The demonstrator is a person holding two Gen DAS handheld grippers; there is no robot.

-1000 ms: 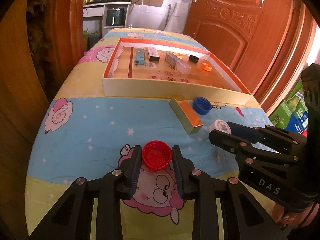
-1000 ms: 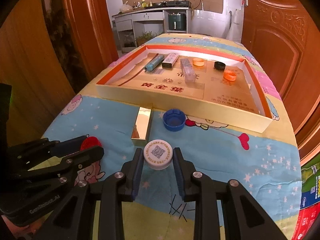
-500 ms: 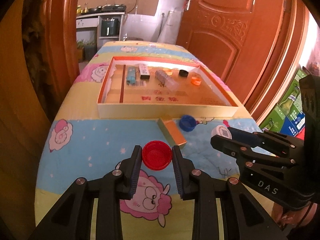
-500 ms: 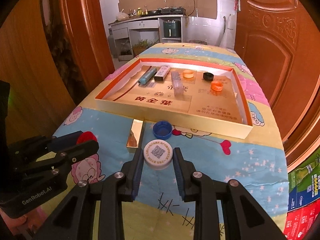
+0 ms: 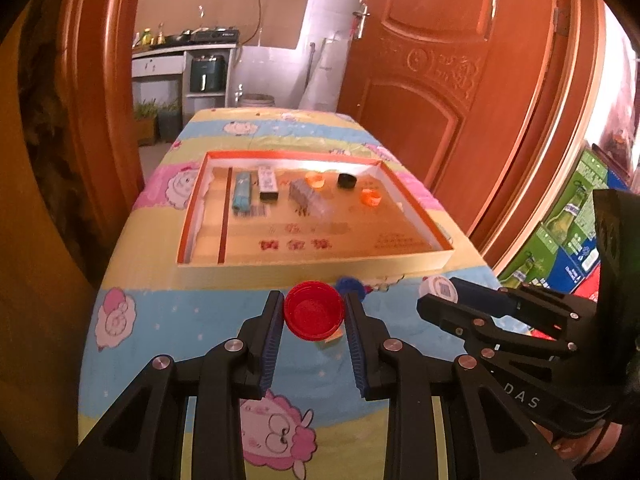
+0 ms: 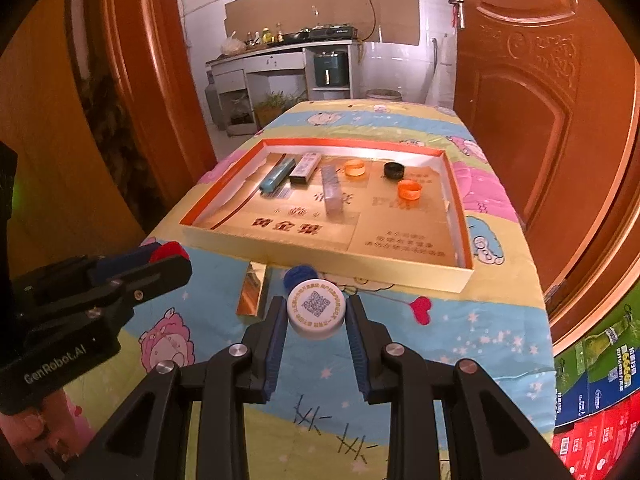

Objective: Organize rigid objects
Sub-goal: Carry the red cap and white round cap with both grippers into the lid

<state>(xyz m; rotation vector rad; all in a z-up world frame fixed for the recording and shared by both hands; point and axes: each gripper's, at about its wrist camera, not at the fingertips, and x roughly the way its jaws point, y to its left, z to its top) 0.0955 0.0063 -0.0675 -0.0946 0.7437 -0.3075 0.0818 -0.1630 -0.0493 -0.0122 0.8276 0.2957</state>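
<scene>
Left gripper [image 5: 314,318] fingers are clamping one red bottle cap [image 5: 314,316] above the tabletop [image 5: 168,320]; right gripper [image 6: 317,314] fingers are clamping one white QR-code cap [image 6: 317,309]. One blue cap [image 6: 298,274] and one gold box [image 6: 253,294] are lying beside the cardboard tray [image 6: 320,258]. Tray is holding two orange caps, one black cap [image 6: 394,170], three long items.

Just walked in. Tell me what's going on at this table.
A person is sorting small items into the shallow orange-rimmed cardboard tray. The left gripper is clamped on a red plastic bottle cap, the right gripper on a white cap with a QR code, both held above the cartoon tablecloth. A blue cap and gold box lie outside the tray.
</scene>
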